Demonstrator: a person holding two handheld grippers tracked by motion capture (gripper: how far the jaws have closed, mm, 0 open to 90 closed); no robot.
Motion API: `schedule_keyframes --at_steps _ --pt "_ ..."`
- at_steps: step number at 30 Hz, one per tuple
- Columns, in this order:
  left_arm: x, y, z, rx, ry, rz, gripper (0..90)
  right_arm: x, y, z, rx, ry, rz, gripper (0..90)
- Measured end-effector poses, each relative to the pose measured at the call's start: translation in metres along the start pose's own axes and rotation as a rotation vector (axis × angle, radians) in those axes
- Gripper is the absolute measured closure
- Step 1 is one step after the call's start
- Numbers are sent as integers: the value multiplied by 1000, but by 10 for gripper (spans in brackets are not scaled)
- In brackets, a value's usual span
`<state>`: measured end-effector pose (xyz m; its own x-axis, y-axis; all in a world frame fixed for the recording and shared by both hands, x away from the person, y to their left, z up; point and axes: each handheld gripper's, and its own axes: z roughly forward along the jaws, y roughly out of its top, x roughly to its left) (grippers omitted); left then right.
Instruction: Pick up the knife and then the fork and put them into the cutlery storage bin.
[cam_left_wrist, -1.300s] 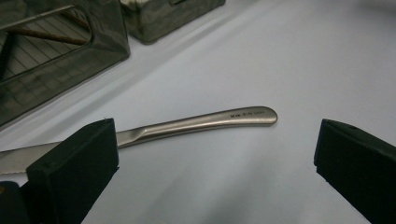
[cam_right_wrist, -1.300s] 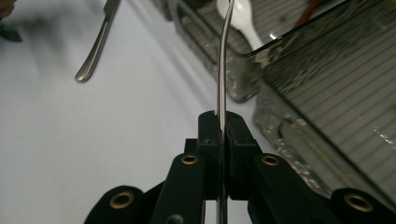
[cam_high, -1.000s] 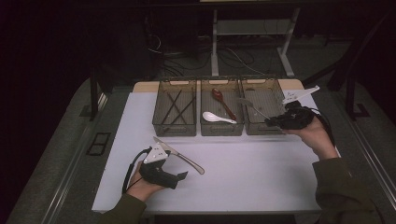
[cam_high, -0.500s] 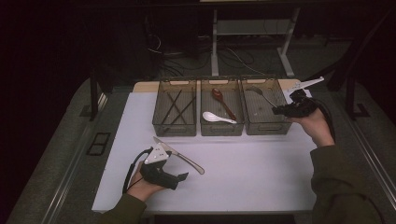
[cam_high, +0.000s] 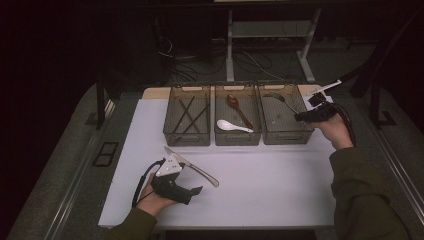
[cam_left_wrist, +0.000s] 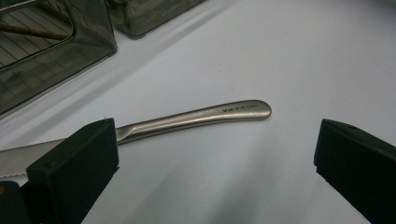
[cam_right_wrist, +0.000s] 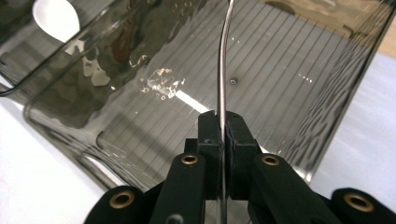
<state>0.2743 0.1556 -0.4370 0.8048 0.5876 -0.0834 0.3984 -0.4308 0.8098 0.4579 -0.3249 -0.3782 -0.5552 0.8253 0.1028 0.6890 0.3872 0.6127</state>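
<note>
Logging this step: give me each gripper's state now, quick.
Left gripper: open, empty, jaws either side of the knife on the table.
Right gripper: shut on a thin metal utensil over the right-hand bin.

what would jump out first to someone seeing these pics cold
Probably the three smoky see-through bins in a row at the far side of the white table, the middle one holding a white spoon. Next, the right gripper shut on a thin metal utensil held over the right-hand bin. Then the table knife lying near the front edge, with the open left gripper beside it.
</note>
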Motion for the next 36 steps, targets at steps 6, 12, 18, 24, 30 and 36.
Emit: schedule_keyframes --at_steps 6,12,18,24,30,36 --pt "0 0 1 5 -3 -2 0 6 6 13 60 -20 -17 858" --pt "-1 -1 1 12 -13 -1 0 11 8 22 108 -37 -47 855" --pt "-2 -1 3 15 -18 -1 0 13 8 25 120 -45 -55 836" --pt "-2 -1 2 14 -18 -3 0 13 9 19 66 -43 -44 718" --pt "-1 -1 2 13 -16 -4 0 14 7 4 3 -21 -22 544" --pt "-1 -1 2 16 -17 -1 0 22 2 -19 -90 27 -2 477"
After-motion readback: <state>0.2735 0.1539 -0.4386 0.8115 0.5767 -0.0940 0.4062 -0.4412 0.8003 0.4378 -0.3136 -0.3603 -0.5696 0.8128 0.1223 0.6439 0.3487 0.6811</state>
